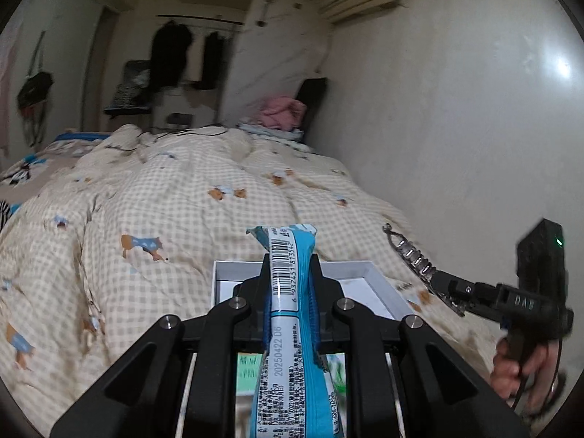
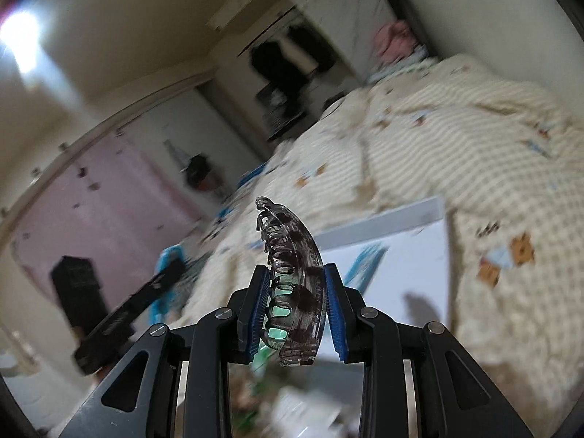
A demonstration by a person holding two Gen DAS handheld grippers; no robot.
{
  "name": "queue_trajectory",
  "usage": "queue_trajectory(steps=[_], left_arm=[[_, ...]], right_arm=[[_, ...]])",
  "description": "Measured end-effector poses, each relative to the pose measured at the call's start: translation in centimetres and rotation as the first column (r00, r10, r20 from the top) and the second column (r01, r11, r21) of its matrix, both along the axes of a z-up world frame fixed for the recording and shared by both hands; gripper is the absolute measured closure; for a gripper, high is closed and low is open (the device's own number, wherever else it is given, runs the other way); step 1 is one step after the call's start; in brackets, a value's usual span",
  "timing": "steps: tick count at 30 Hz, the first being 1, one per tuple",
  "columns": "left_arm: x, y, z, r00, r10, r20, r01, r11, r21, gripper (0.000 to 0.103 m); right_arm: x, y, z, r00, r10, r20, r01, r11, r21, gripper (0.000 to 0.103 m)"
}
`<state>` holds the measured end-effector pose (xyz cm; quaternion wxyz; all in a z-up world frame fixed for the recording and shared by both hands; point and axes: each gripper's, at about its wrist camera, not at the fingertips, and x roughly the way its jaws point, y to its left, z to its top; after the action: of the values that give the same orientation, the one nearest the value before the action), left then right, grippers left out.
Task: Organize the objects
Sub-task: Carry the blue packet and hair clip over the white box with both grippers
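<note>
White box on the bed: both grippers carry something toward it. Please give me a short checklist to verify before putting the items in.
1. Left gripper jaws clamp the blue packet: ok.
2. Right gripper jaws clamp the hair clip: ok.
3. White box lies open on the checked blanket: ok.
4. Free room inside the box: cannot tell, the packet hides most of it.
5. The two grippers are apart: ok.
6. Right wrist view sharp enough to aim: not ok, blurred.
</note>
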<state>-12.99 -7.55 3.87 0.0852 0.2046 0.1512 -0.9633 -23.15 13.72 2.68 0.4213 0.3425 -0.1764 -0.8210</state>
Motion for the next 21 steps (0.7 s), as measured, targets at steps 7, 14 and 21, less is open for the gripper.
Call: queue_trajectory(steps=[7,14,21], left_arm=[[-3.6,0.2,-4.8,0.992,0.022,0.127,-0.025,0.999,0.026,0.086],[-4.2,1.3,-6.1,0.983,0.038,0.179,-0.034,0.999,-0.022,0.086],[-6.0,1.9,-7.6,0.959,0.018,0.282,-0.003,0.999,-0.052,0.086]], right_arm=[[-0.4,-3.7,-3.0,0.998,-0.035,-0.06,0.041,0.994,0.103,0.074],[-0.5,-8.0,-4.1,0.996,-0.013,-0.091,0.039,0.956,0.292,0.074],[-0.5,-9.6,-4.4,0.996,0.0,-0.087,0.031,0.932,0.362,0.074]])
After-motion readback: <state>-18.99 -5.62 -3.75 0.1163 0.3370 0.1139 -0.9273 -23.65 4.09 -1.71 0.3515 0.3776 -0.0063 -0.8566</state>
